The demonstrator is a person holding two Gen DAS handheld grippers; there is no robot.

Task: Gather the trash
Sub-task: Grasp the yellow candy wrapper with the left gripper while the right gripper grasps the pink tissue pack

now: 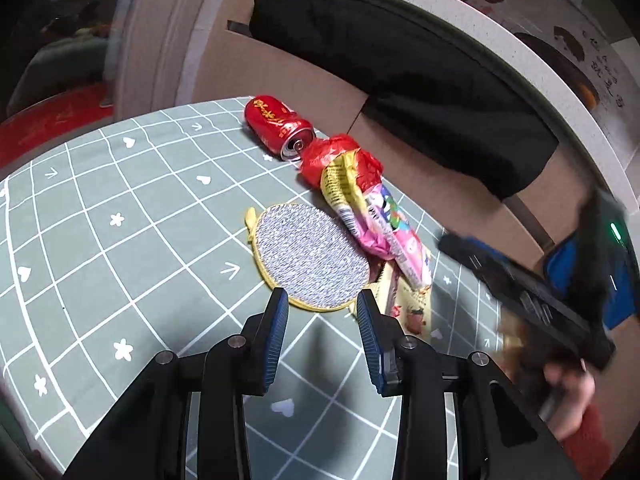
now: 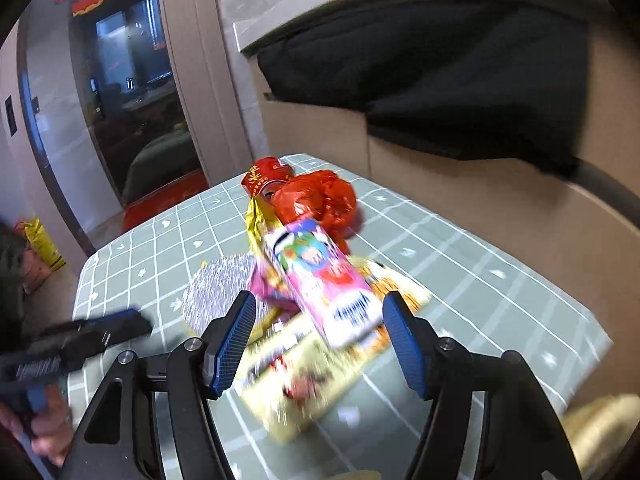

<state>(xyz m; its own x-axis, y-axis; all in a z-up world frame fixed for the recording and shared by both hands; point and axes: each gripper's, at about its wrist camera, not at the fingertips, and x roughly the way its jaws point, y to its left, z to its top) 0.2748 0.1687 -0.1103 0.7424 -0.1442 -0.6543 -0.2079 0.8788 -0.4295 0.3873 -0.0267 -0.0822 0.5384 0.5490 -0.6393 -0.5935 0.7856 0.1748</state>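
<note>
- Here, the left gripper [image 1: 322,304] is seen hovering low over the green grid-patterned tablecloth [image 1: 120,264]; its blue-padded fingers [image 1: 276,332] are spread apart and nothing is gripped between them.
- Just ahead of its fingertips a round grey scouring pad [image 1: 310,258] with a yellow rim is laid flat on the cloth.
- To the right of that pad, a pale yellow flat wrapper [image 1: 416,308] is found, and a pink snack packet [image 1: 394,236] is lain across it, running away from the tool.
- Further ahead, a yellow foil wrapper [image 1: 340,184] and a crumpled red plastic bag [image 1: 340,156] are piled against the pink packet's far end.
- Farthest along the same line, a red drink can [image 1: 278,126] is tipped on its side, its open end touching or almost touching the red bag.
- The right gripper [image 2: 320,312] is held wide open above the same heap, with nothing grasped; in its own blurred view the pink snack packet [image 2: 324,280] appears between the two pads, perhaps not yet touched by either.
- Below and in front of it the pale yellow wrapper [image 2: 304,384] is smeared by motion blur.
- Beyond, the red bag [image 2: 320,200] and the can [image 2: 264,178] are seen at the far edge of the cloth.
- Behind the table, a black cloth [image 1: 400,80] is draped over a brown panel.
</note>
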